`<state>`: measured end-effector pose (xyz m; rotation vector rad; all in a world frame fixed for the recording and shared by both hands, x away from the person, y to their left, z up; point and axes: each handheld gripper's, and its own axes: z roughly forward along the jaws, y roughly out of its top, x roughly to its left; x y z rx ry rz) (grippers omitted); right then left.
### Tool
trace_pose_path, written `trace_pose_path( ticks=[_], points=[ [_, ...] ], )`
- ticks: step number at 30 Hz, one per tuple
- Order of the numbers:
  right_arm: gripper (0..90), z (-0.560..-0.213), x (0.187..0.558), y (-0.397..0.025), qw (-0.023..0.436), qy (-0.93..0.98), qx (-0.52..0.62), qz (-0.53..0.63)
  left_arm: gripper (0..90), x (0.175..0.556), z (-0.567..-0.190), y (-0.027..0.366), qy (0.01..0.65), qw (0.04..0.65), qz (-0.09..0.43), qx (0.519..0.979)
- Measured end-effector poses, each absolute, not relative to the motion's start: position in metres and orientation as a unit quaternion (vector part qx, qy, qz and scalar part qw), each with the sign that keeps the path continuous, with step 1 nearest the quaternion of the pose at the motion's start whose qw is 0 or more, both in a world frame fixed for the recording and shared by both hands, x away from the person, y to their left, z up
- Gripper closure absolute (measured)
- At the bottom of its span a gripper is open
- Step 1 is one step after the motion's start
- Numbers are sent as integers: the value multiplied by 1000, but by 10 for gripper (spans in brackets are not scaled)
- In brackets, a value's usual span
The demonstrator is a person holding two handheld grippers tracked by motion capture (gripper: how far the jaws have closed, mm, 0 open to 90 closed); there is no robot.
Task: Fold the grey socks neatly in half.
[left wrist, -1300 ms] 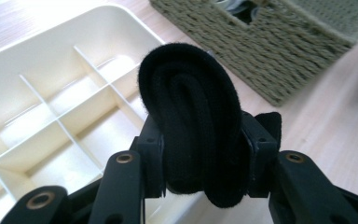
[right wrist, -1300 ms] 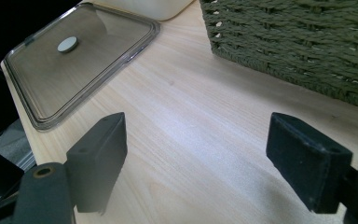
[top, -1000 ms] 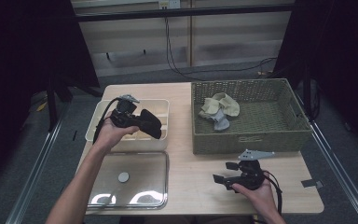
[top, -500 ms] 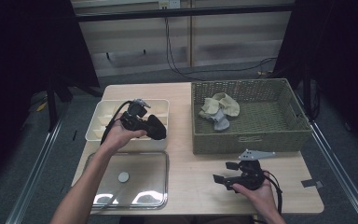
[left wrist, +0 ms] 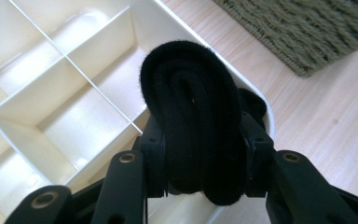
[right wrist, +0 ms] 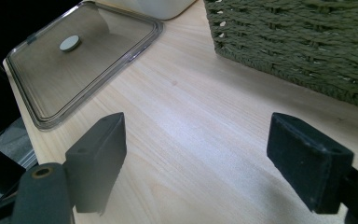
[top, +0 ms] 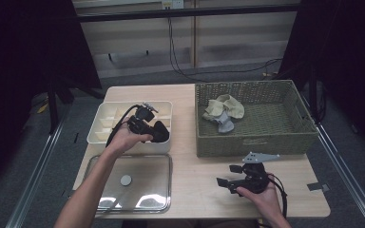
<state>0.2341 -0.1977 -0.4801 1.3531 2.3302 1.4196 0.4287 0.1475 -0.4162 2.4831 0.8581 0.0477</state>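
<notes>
— What's the room like from where you stand?

— Dim all round, dark curtains at the sides, a pale wall with cables hanging at the back. In the middle a light wooden table (top: 195, 161), and a person's forearms coming in from the near side.

— And what's on it?

— A cream divided box (top: 105, 124) at the left, split into small compartments. In front of it, a clear lid (top: 145, 183) lies flat with a round knob in its middle. On the right, a green woven basket (top: 256, 142) with a few pale socks (top: 223, 111) bunched in its left half.

— The left tongs, what are they doing?

— The left tongs (left wrist: 200, 144) are clamped on a rolled black sock (left wrist: 196, 116). The jaws press it from both sides, and the roll bulges up past the tips. It hangs over the box's near right corner, above a compartment next to the wall on the basket's side. I can't tell whether it touches the box.

— And the other hand?

— The right tongs (right wrist: 214, 158) sit low over bare table in front of the basket, near the table's front edge. The jaws stand wide apart, with nothing between them but wood grain. From the right gripper view the lid lies off ahead to one side and the basket wall to the other, both apart from the jaws.
</notes>
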Motion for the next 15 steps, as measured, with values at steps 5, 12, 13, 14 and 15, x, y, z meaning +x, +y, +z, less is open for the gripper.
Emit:
trace_pose_path(
  ticks=[5, 12, 13, 14, 15],
  points=[
    [195, -480, 234, -198, 47, 765, 443, 465, 624, 431, -430, 136, 317, 227, 7, 921],
    [193, -481, 235, -198, 46, 767, 441, 464, 625, 434, -438, 133, 317, 218, 0, 923],
    [193, -481, 235, -197, 46, 767, 440, 465, 624, 434, -438, 134, 319, 218, -1, 922],
    [193, -481, 235, -197, 46, 767, 439, 464, 621, 435, -439, 134, 321, 222, -3, 921],
    [193, -481, 235, -197, 47, 769, 438, 464, 615, 435, -439, 135, 323, 226, -6, 919]
  ],
)
